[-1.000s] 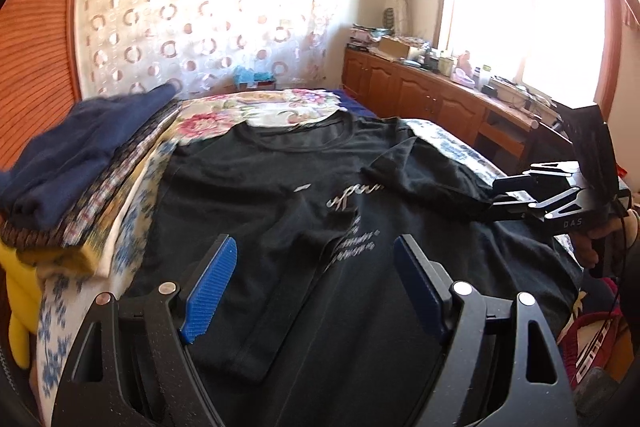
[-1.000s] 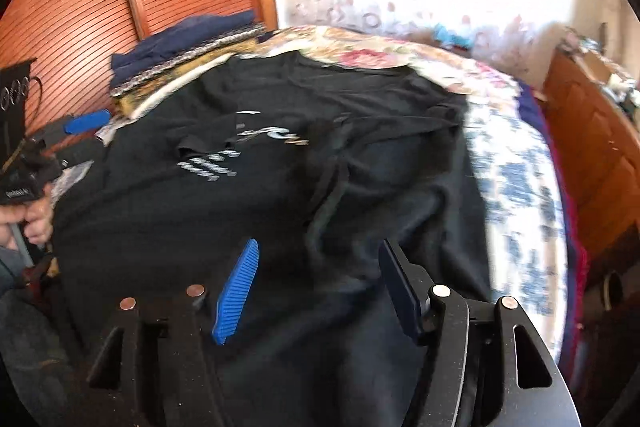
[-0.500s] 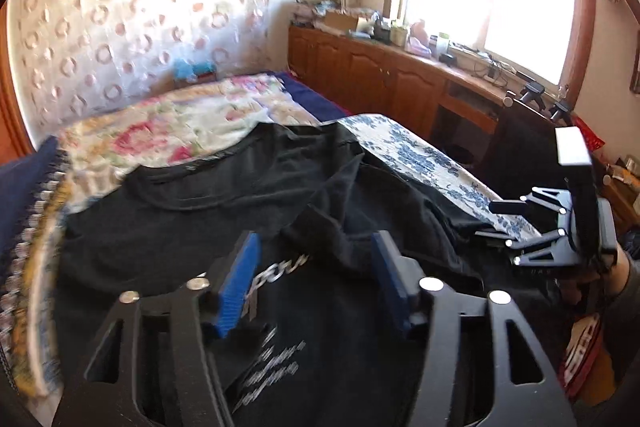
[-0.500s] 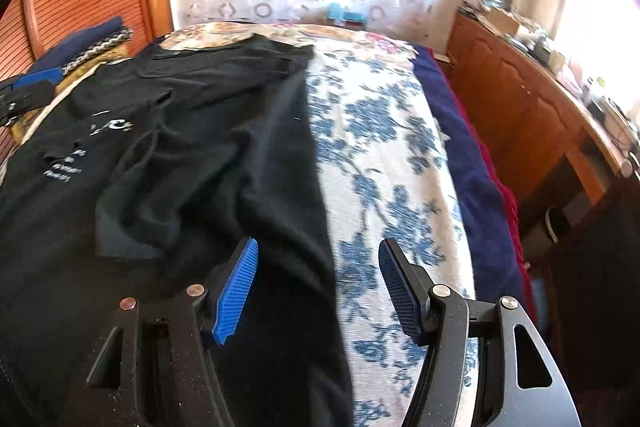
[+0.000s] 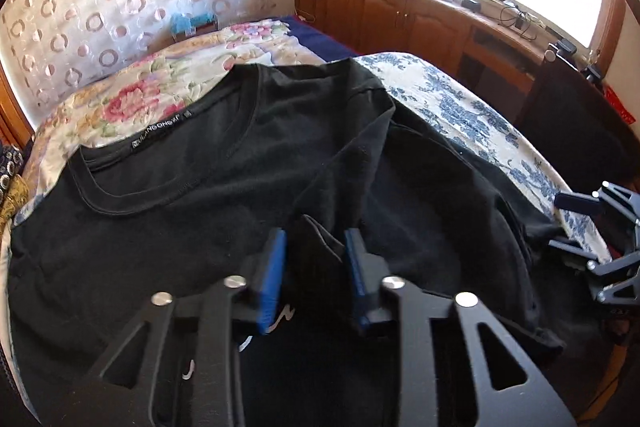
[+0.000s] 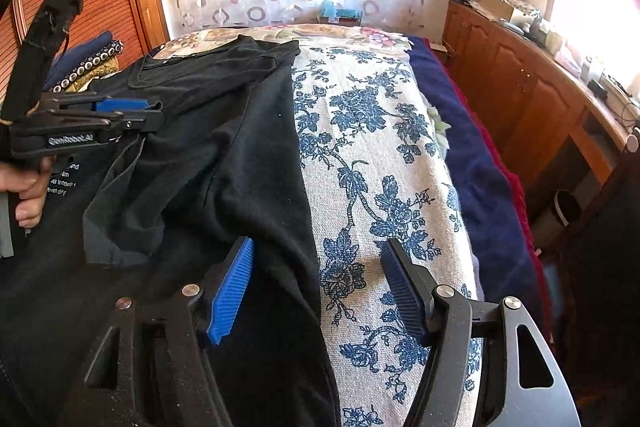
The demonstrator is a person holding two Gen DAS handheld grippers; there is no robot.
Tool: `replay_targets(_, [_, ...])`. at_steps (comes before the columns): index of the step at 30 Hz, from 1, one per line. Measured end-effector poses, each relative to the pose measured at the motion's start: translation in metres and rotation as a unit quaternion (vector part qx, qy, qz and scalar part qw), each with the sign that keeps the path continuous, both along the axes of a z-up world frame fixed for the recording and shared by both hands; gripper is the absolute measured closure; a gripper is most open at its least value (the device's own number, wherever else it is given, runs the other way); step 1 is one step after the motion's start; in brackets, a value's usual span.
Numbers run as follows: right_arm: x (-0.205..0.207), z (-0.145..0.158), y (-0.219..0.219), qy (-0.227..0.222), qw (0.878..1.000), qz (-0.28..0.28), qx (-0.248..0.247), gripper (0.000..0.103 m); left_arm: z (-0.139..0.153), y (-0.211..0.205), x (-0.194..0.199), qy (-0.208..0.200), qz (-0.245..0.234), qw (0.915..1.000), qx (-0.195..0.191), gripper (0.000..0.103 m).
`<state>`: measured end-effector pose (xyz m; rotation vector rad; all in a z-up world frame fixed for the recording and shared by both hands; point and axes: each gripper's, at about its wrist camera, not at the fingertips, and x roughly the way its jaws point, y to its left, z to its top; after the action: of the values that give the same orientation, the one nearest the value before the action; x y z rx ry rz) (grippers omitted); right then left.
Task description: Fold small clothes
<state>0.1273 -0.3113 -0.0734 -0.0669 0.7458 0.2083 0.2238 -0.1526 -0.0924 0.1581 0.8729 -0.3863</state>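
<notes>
Left gripper (image 5: 314, 259) has just been closing – pads pinch a sleeve fold of the black T-shirt (image 5: 192, 211); right gripper (image 6: 316, 279) spread wide, straddling its hem edge

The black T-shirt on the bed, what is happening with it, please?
A person with a gripper in each hand is folding the black T-shirt on the bed. The left gripper has just been closing around the folded-in sleeve. The right gripper hovers open over the shirt's side edge.
</notes>
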Motion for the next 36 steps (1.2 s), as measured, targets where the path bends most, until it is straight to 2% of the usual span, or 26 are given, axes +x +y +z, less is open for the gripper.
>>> replay_targets(1, [0.002,0.0,-0.001,0.0,1.0,0.0,0.001,0.035,0.001,0.001,-0.002,-0.002,0.0,1.0,0.0,0.093])
replay_targets(2, [0.002,-0.001,-0.001,0.0,1.0,0.0,0.002,0.035,0.003,0.003,-0.006,-0.006,0.003,1.0,-0.002,0.097])
replay_targets(10, [0.004,-0.002,-0.002,0.0,1.0,0.002,0.001,0.035,0.042,0.033,-0.044,-0.066,0.017,0.9968,-0.042,0.098])
replay_targets(13, [0.005,-0.002,-0.002,0.0,1.0,0.002,0.001,0.034,0.049,0.046,-0.058,-0.086,0.029,0.9949,-0.043,0.098])
replay_targets(17, [0.006,-0.002,-0.002,0.0,1.0,0.002,-0.001,0.034,0.048,0.062,-0.054,-0.082,0.055,0.9942,-0.042,0.097])
replay_targets(18, [0.006,-0.002,-0.002,0.0,1.0,0.003,-0.002,0.034,0.046,0.064,-0.05,-0.079,0.061,0.9944,-0.035,0.094])
replay_targets(20, [0.007,-0.002,-0.002,0.001,1.0,0.002,-0.002,0.033,0.045,0.069,-0.049,-0.083,0.064,0.994,-0.032,0.071])
replay_targets(22, [0.007,-0.002,-0.002,0.001,1.0,0.002,-0.002,0.033,0.045,0.074,-0.055,-0.089,0.059,0.9935,-0.04,0.06])
replay_targets(25, [0.007,-0.002,-0.002,0.001,1.0,0.003,-0.002,0.033,0.044,0.075,-0.062,-0.089,0.052,0.9942,-0.03,0.054])
replay_targets(30, [0.008,-0.002,-0.002,0.001,1.0,0.003,-0.002,0.032,0.039,0.07,-0.074,-0.088,0.034,0.9955,-0.01,0.054])
replay_targets(31, [0.008,-0.002,-0.003,0.001,1.0,0.003,-0.002,0.032,0.038,0.071,-0.076,-0.088,0.032,0.9956,-0.009,0.048])
replay_targets(32, [0.008,-0.002,-0.003,0.001,1.0,0.003,-0.002,0.031,0.038,0.073,-0.078,-0.086,0.029,0.9958,-0.011,0.033])
replay_targets(33, [0.008,-0.002,-0.003,0.001,1.0,0.003,-0.002,0.031,0.038,0.077,-0.081,-0.085,0.028,0.9958,-0.018,0.026])
replay_targets(34, [0.008,-0.002,-0.003,0.001,1.0,0.003,-0.002,0.031,0.038,0.081,-0.082,-0.086,0.03,0.9956,-0.023,0.021])
replay_targets(36, [0.008,-0.002,-0.004,0.001,1.0,0.004,-0.003,0.031,0.037,0.091,-0.083,-0.08,0.038,0.9959,-0.02,0.021])
